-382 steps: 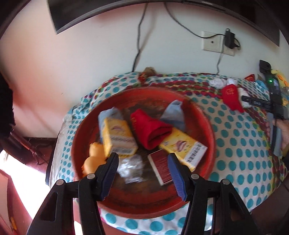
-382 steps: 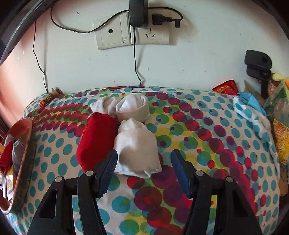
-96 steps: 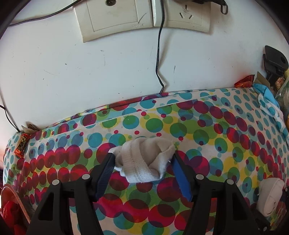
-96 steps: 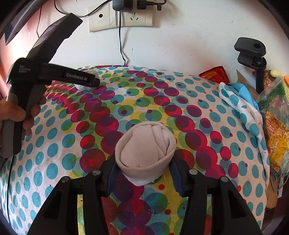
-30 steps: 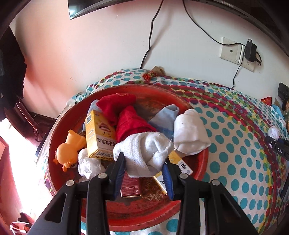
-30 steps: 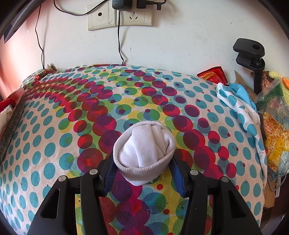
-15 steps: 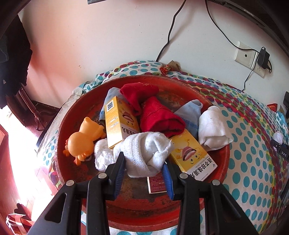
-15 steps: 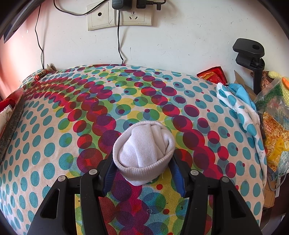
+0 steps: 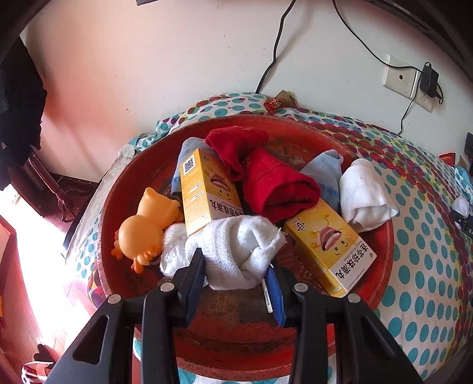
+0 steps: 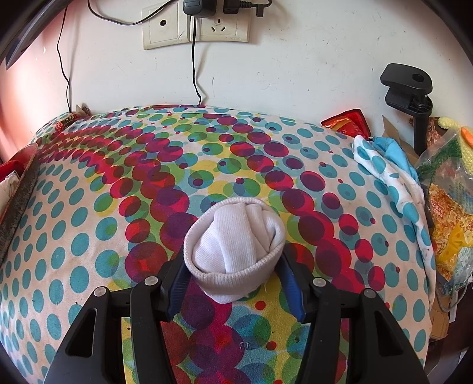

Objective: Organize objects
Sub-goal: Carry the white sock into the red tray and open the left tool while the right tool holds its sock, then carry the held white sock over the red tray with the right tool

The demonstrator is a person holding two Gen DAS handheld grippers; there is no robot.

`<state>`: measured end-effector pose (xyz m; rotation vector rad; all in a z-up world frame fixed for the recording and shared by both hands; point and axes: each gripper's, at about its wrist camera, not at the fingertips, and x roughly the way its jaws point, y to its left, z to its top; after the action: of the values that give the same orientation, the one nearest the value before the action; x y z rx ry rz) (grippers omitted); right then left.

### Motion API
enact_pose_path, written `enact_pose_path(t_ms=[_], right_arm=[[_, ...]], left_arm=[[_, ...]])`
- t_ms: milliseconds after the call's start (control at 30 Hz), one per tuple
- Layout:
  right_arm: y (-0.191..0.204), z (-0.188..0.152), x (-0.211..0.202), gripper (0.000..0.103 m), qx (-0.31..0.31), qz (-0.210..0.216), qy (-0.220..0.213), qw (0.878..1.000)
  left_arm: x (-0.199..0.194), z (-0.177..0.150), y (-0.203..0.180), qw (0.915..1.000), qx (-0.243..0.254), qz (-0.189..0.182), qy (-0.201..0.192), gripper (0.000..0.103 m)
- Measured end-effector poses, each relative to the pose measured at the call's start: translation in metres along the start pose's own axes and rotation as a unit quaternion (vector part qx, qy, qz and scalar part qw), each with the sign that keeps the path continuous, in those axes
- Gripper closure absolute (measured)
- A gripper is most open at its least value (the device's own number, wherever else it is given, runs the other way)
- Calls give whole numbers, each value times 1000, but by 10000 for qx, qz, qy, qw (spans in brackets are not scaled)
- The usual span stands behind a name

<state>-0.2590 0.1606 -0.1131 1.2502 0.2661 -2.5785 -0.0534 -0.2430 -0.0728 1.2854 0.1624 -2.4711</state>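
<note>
My left gripper (image 9: pixel 236 274) is shut on a white knit sock bundle (image 9: pixel 236 248), held low over a red basin (image 9: pixel 236 348). Inside the basin lie two yellow boxes (image 9: pixel 207 189) (image 9: pixel 331 254), red socks (image 9: pixel 275 186), an orange duck toy (image 9: pixel 145 227), a pale blue sock (image 9: pixel 325 165) and a white sock (image 9: pixel 363 195) against the right rim. In the right wrist view my right gripper (image 10: pixel 233 283) is shut on a rolled white sock (image 10: pixel 236 245) resting on the dotted cloth (image 10: pixel 118 206).
Wall sockets with cables (image 10: pixel 195 26) sit above the table's far edge. A black clamp (image 10: pixel 411 88), a red wrapper (image 10: pixel 346 121), a blue dotted rag (image 10: pixel 390 171) and plastic bags (image 10: pixel 449 206) crowd the right side. The basin's rim (image 10: pixel 17 201) shows at far left.
My left gripper has carried the knit sock further over the basin and a little lower, so the duck and boxes look closer. The right gripper and its rolled sock stay put.
</note>
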Motion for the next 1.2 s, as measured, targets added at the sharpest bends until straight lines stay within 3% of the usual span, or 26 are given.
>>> enact_pose_path(t_ms=[267,467,633,933,1000,1067,1200], right_arm=[[3,0,-1,51,-102,-138,-22,9999],[7,1,-2,49,-155,-327,-34,9993],[3,1,-1,45,88,-253,18,9996],[2,1,0,45,121,-266,21,9996],[2,1,-1,47,173,-303,18,9994],[4,0,-2,56,288,-269,24,9992],[13,4,-3,58,392,-558,143,9976]], left_arm=[[9,6,9,9986,154,-498,75,64],[12,11,13,9976,351,-604,38,61],[11,10,9,9964,559,-601,205,57],[-26,22,-1,9905,1317,-361,-171,39],[-32,22,1,9909,1264,-408,-236,38],[-33,22,5,9922,1117,-506,-215,37],[-29,22,9,9933,1037,-508,-81,37]])
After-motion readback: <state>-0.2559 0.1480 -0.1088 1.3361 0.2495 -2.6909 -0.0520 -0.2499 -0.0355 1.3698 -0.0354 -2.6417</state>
